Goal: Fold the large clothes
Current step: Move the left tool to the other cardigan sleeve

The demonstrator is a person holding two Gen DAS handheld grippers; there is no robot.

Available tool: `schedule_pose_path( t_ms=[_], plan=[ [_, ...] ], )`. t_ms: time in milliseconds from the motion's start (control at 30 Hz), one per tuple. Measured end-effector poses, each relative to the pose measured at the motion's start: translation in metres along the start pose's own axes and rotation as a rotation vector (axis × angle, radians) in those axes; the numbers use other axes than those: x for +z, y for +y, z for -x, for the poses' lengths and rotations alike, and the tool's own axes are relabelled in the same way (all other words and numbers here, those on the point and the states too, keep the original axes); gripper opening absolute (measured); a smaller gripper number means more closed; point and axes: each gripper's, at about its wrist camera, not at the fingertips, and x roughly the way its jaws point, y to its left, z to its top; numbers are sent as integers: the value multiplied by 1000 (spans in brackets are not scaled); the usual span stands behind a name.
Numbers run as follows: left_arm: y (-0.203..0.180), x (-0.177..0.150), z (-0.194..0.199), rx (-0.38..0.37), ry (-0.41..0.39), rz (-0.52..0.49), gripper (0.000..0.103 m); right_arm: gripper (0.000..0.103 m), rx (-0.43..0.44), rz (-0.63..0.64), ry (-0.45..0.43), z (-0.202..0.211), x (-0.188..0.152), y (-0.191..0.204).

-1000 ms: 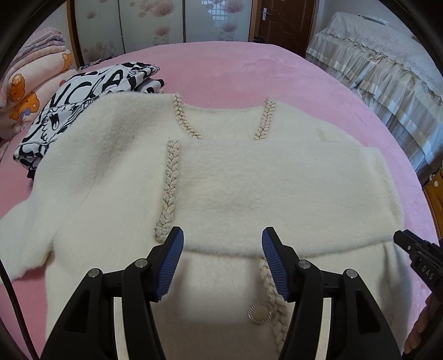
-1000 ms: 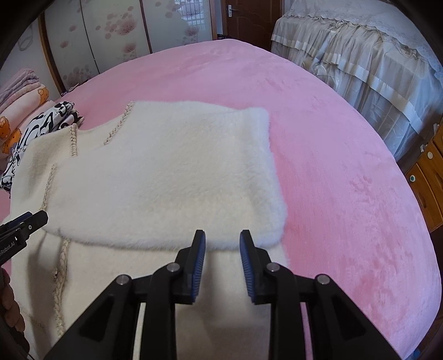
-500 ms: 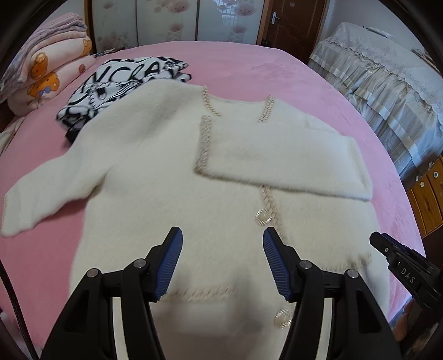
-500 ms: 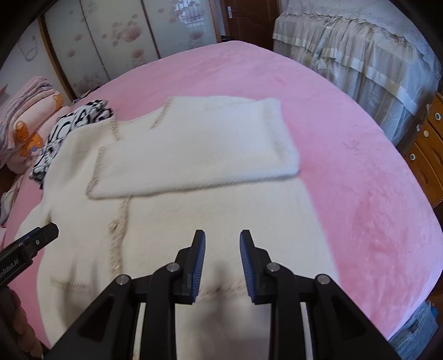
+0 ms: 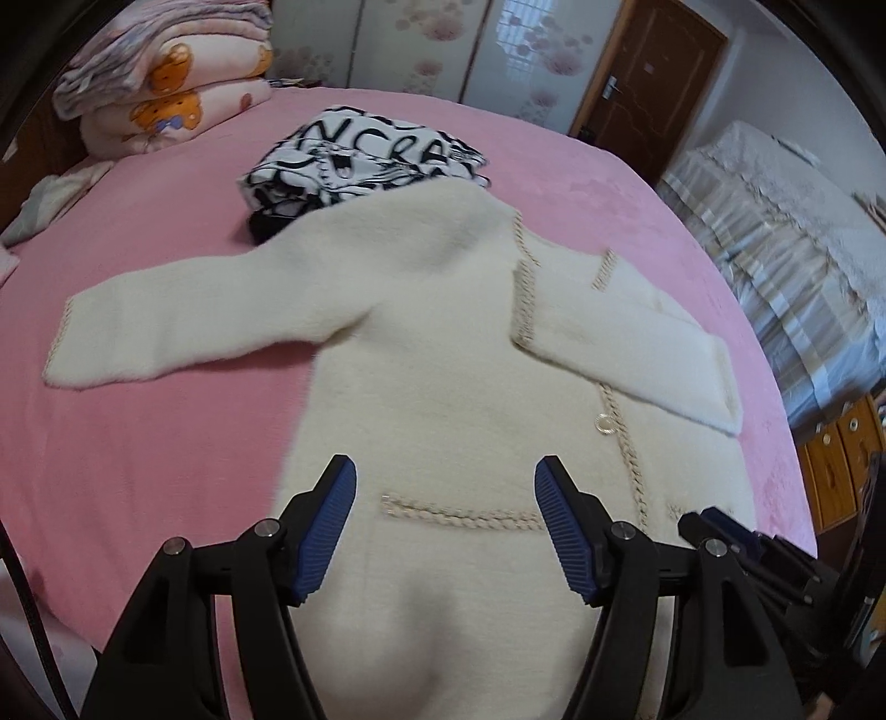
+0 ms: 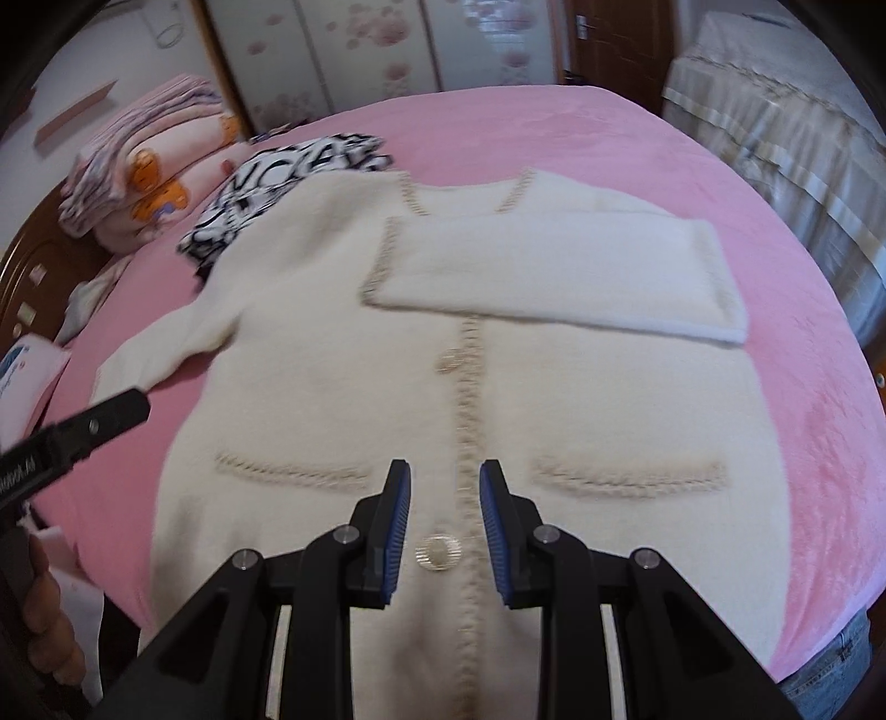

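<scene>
Flat across the pink bedspread [image 6: 720, 183] lies a cream fleece cardigan [image 6: 343, 387], front side up, its hem toward both cameras and its neckline toward the far wardrobe doors [image 6: 360, 44]. One sleeve [image 6: 554, 277] is folded over the chest, running crosswise with its braided cuff near the middle of the garment; the other sleeve [image 5: 194, 338] stretches out straight on the spread, well clear of the body. Braided trim marks the front edge and two pocket openings [image 6: 293, 473], and nothing can be seen inside either pocket; two round metal buttons [image 6: 440, 551] sit along the closure. The left gripper [image 5: 446, 526] hovers over the lower part of the cardigan with its blue-padded jaws spread wide and nothing between them. The right gripper [image 6: 443, 531] hangs above the hem area near the lower button, its jaws parted by a narrower gap and likewise holding nothing. At the far shoulder of the garment, a folded black-and-white printed cloth [image 5: 360, 160] lies partly tucked under the cream fabric. Beyond it, a stack of folded pink blankets [image 5: 171, 72] with cartoon bears rests at the head of the bed. A second bed with a pale ruffled cover [image 6: 775, 105] stands alongside, and wooden drawers [image 5: 841, 448] show at the edge of the left wrist view.
</scene>
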Motion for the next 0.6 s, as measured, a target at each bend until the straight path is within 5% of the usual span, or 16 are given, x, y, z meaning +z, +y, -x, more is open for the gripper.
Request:
schedule_pose_path(
  t_ms=[367, 600],
  plan=[
    [151, 8, -12, -30, -24, 269, 66, 26, 27, 118, -36, -21, 31, 91],
    [268, 11, -46, 15, -34, 500, 66, 26, 33, 138, -25, -61, 54, 136]
  ],
)
